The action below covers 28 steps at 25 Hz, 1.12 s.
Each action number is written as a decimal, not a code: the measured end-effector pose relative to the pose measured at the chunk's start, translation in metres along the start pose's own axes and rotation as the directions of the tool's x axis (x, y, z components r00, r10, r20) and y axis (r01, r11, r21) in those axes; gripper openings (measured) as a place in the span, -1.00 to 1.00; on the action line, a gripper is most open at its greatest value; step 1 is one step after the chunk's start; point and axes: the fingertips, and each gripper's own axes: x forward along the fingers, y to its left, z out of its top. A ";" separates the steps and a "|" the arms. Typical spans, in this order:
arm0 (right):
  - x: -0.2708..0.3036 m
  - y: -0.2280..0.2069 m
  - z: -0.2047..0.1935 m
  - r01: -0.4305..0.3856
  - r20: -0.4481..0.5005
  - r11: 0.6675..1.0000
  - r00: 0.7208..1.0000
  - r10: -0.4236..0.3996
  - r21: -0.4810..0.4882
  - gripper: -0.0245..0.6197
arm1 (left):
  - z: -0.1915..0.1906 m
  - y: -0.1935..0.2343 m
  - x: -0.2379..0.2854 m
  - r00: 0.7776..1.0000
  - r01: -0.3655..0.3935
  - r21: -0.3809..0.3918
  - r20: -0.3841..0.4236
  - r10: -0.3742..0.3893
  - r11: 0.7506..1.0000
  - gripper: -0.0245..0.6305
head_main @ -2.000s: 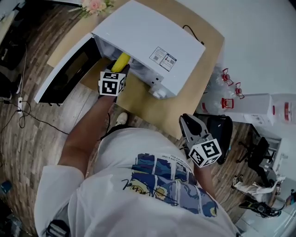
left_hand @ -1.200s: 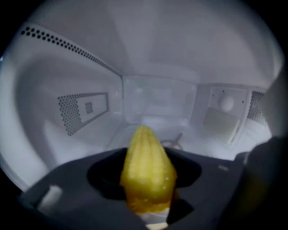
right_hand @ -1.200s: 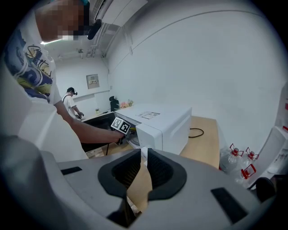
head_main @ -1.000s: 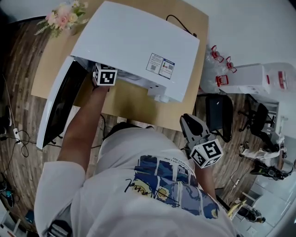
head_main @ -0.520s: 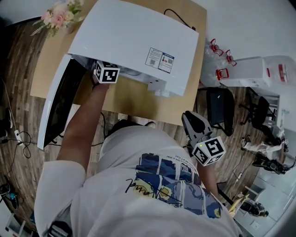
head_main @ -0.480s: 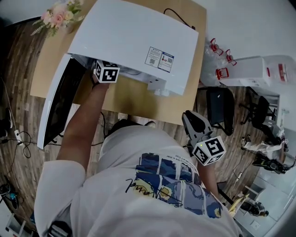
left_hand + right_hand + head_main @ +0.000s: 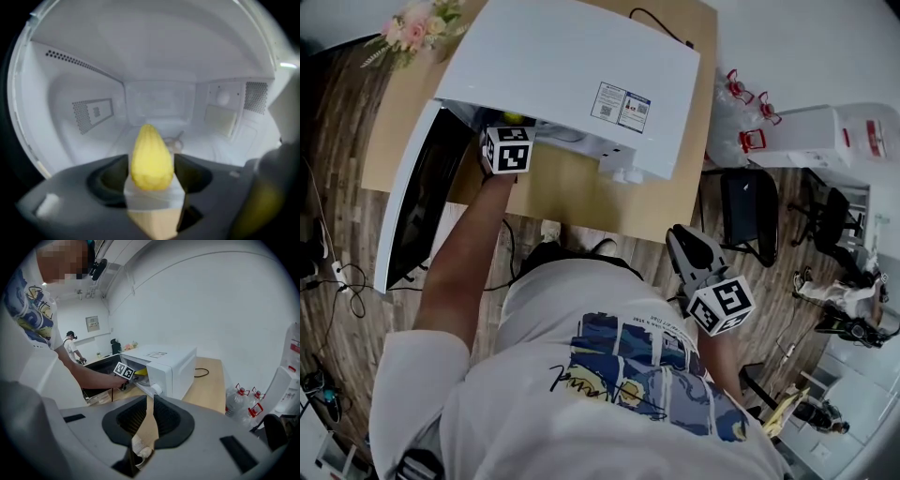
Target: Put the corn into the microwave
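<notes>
Yellow tapered corn (image 7: 150, 157) between just-opened wide jaws of left gripper (image 7: 151, 165), inside microwave (image 7: 572, 66); right gripper (image 7: 152, 399) closed, empty.

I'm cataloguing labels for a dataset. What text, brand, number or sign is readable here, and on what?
No text is readable.
Stickers on the microwave: too small.
Script on the shirt: illegible.
Red label on the white box: too small.
Wall plaque: blurred.
Marker cubes: patterns, no words.
</notes>
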 end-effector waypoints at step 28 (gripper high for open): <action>-0.082 0.042 -0.070 -0.227 0.097 0.969 0.967 0.236 -0.098 -0.86 | -0.065 -0.147 -0.252 0.988 0.151 -0.169 0.049 -0.145 0.974 -0.90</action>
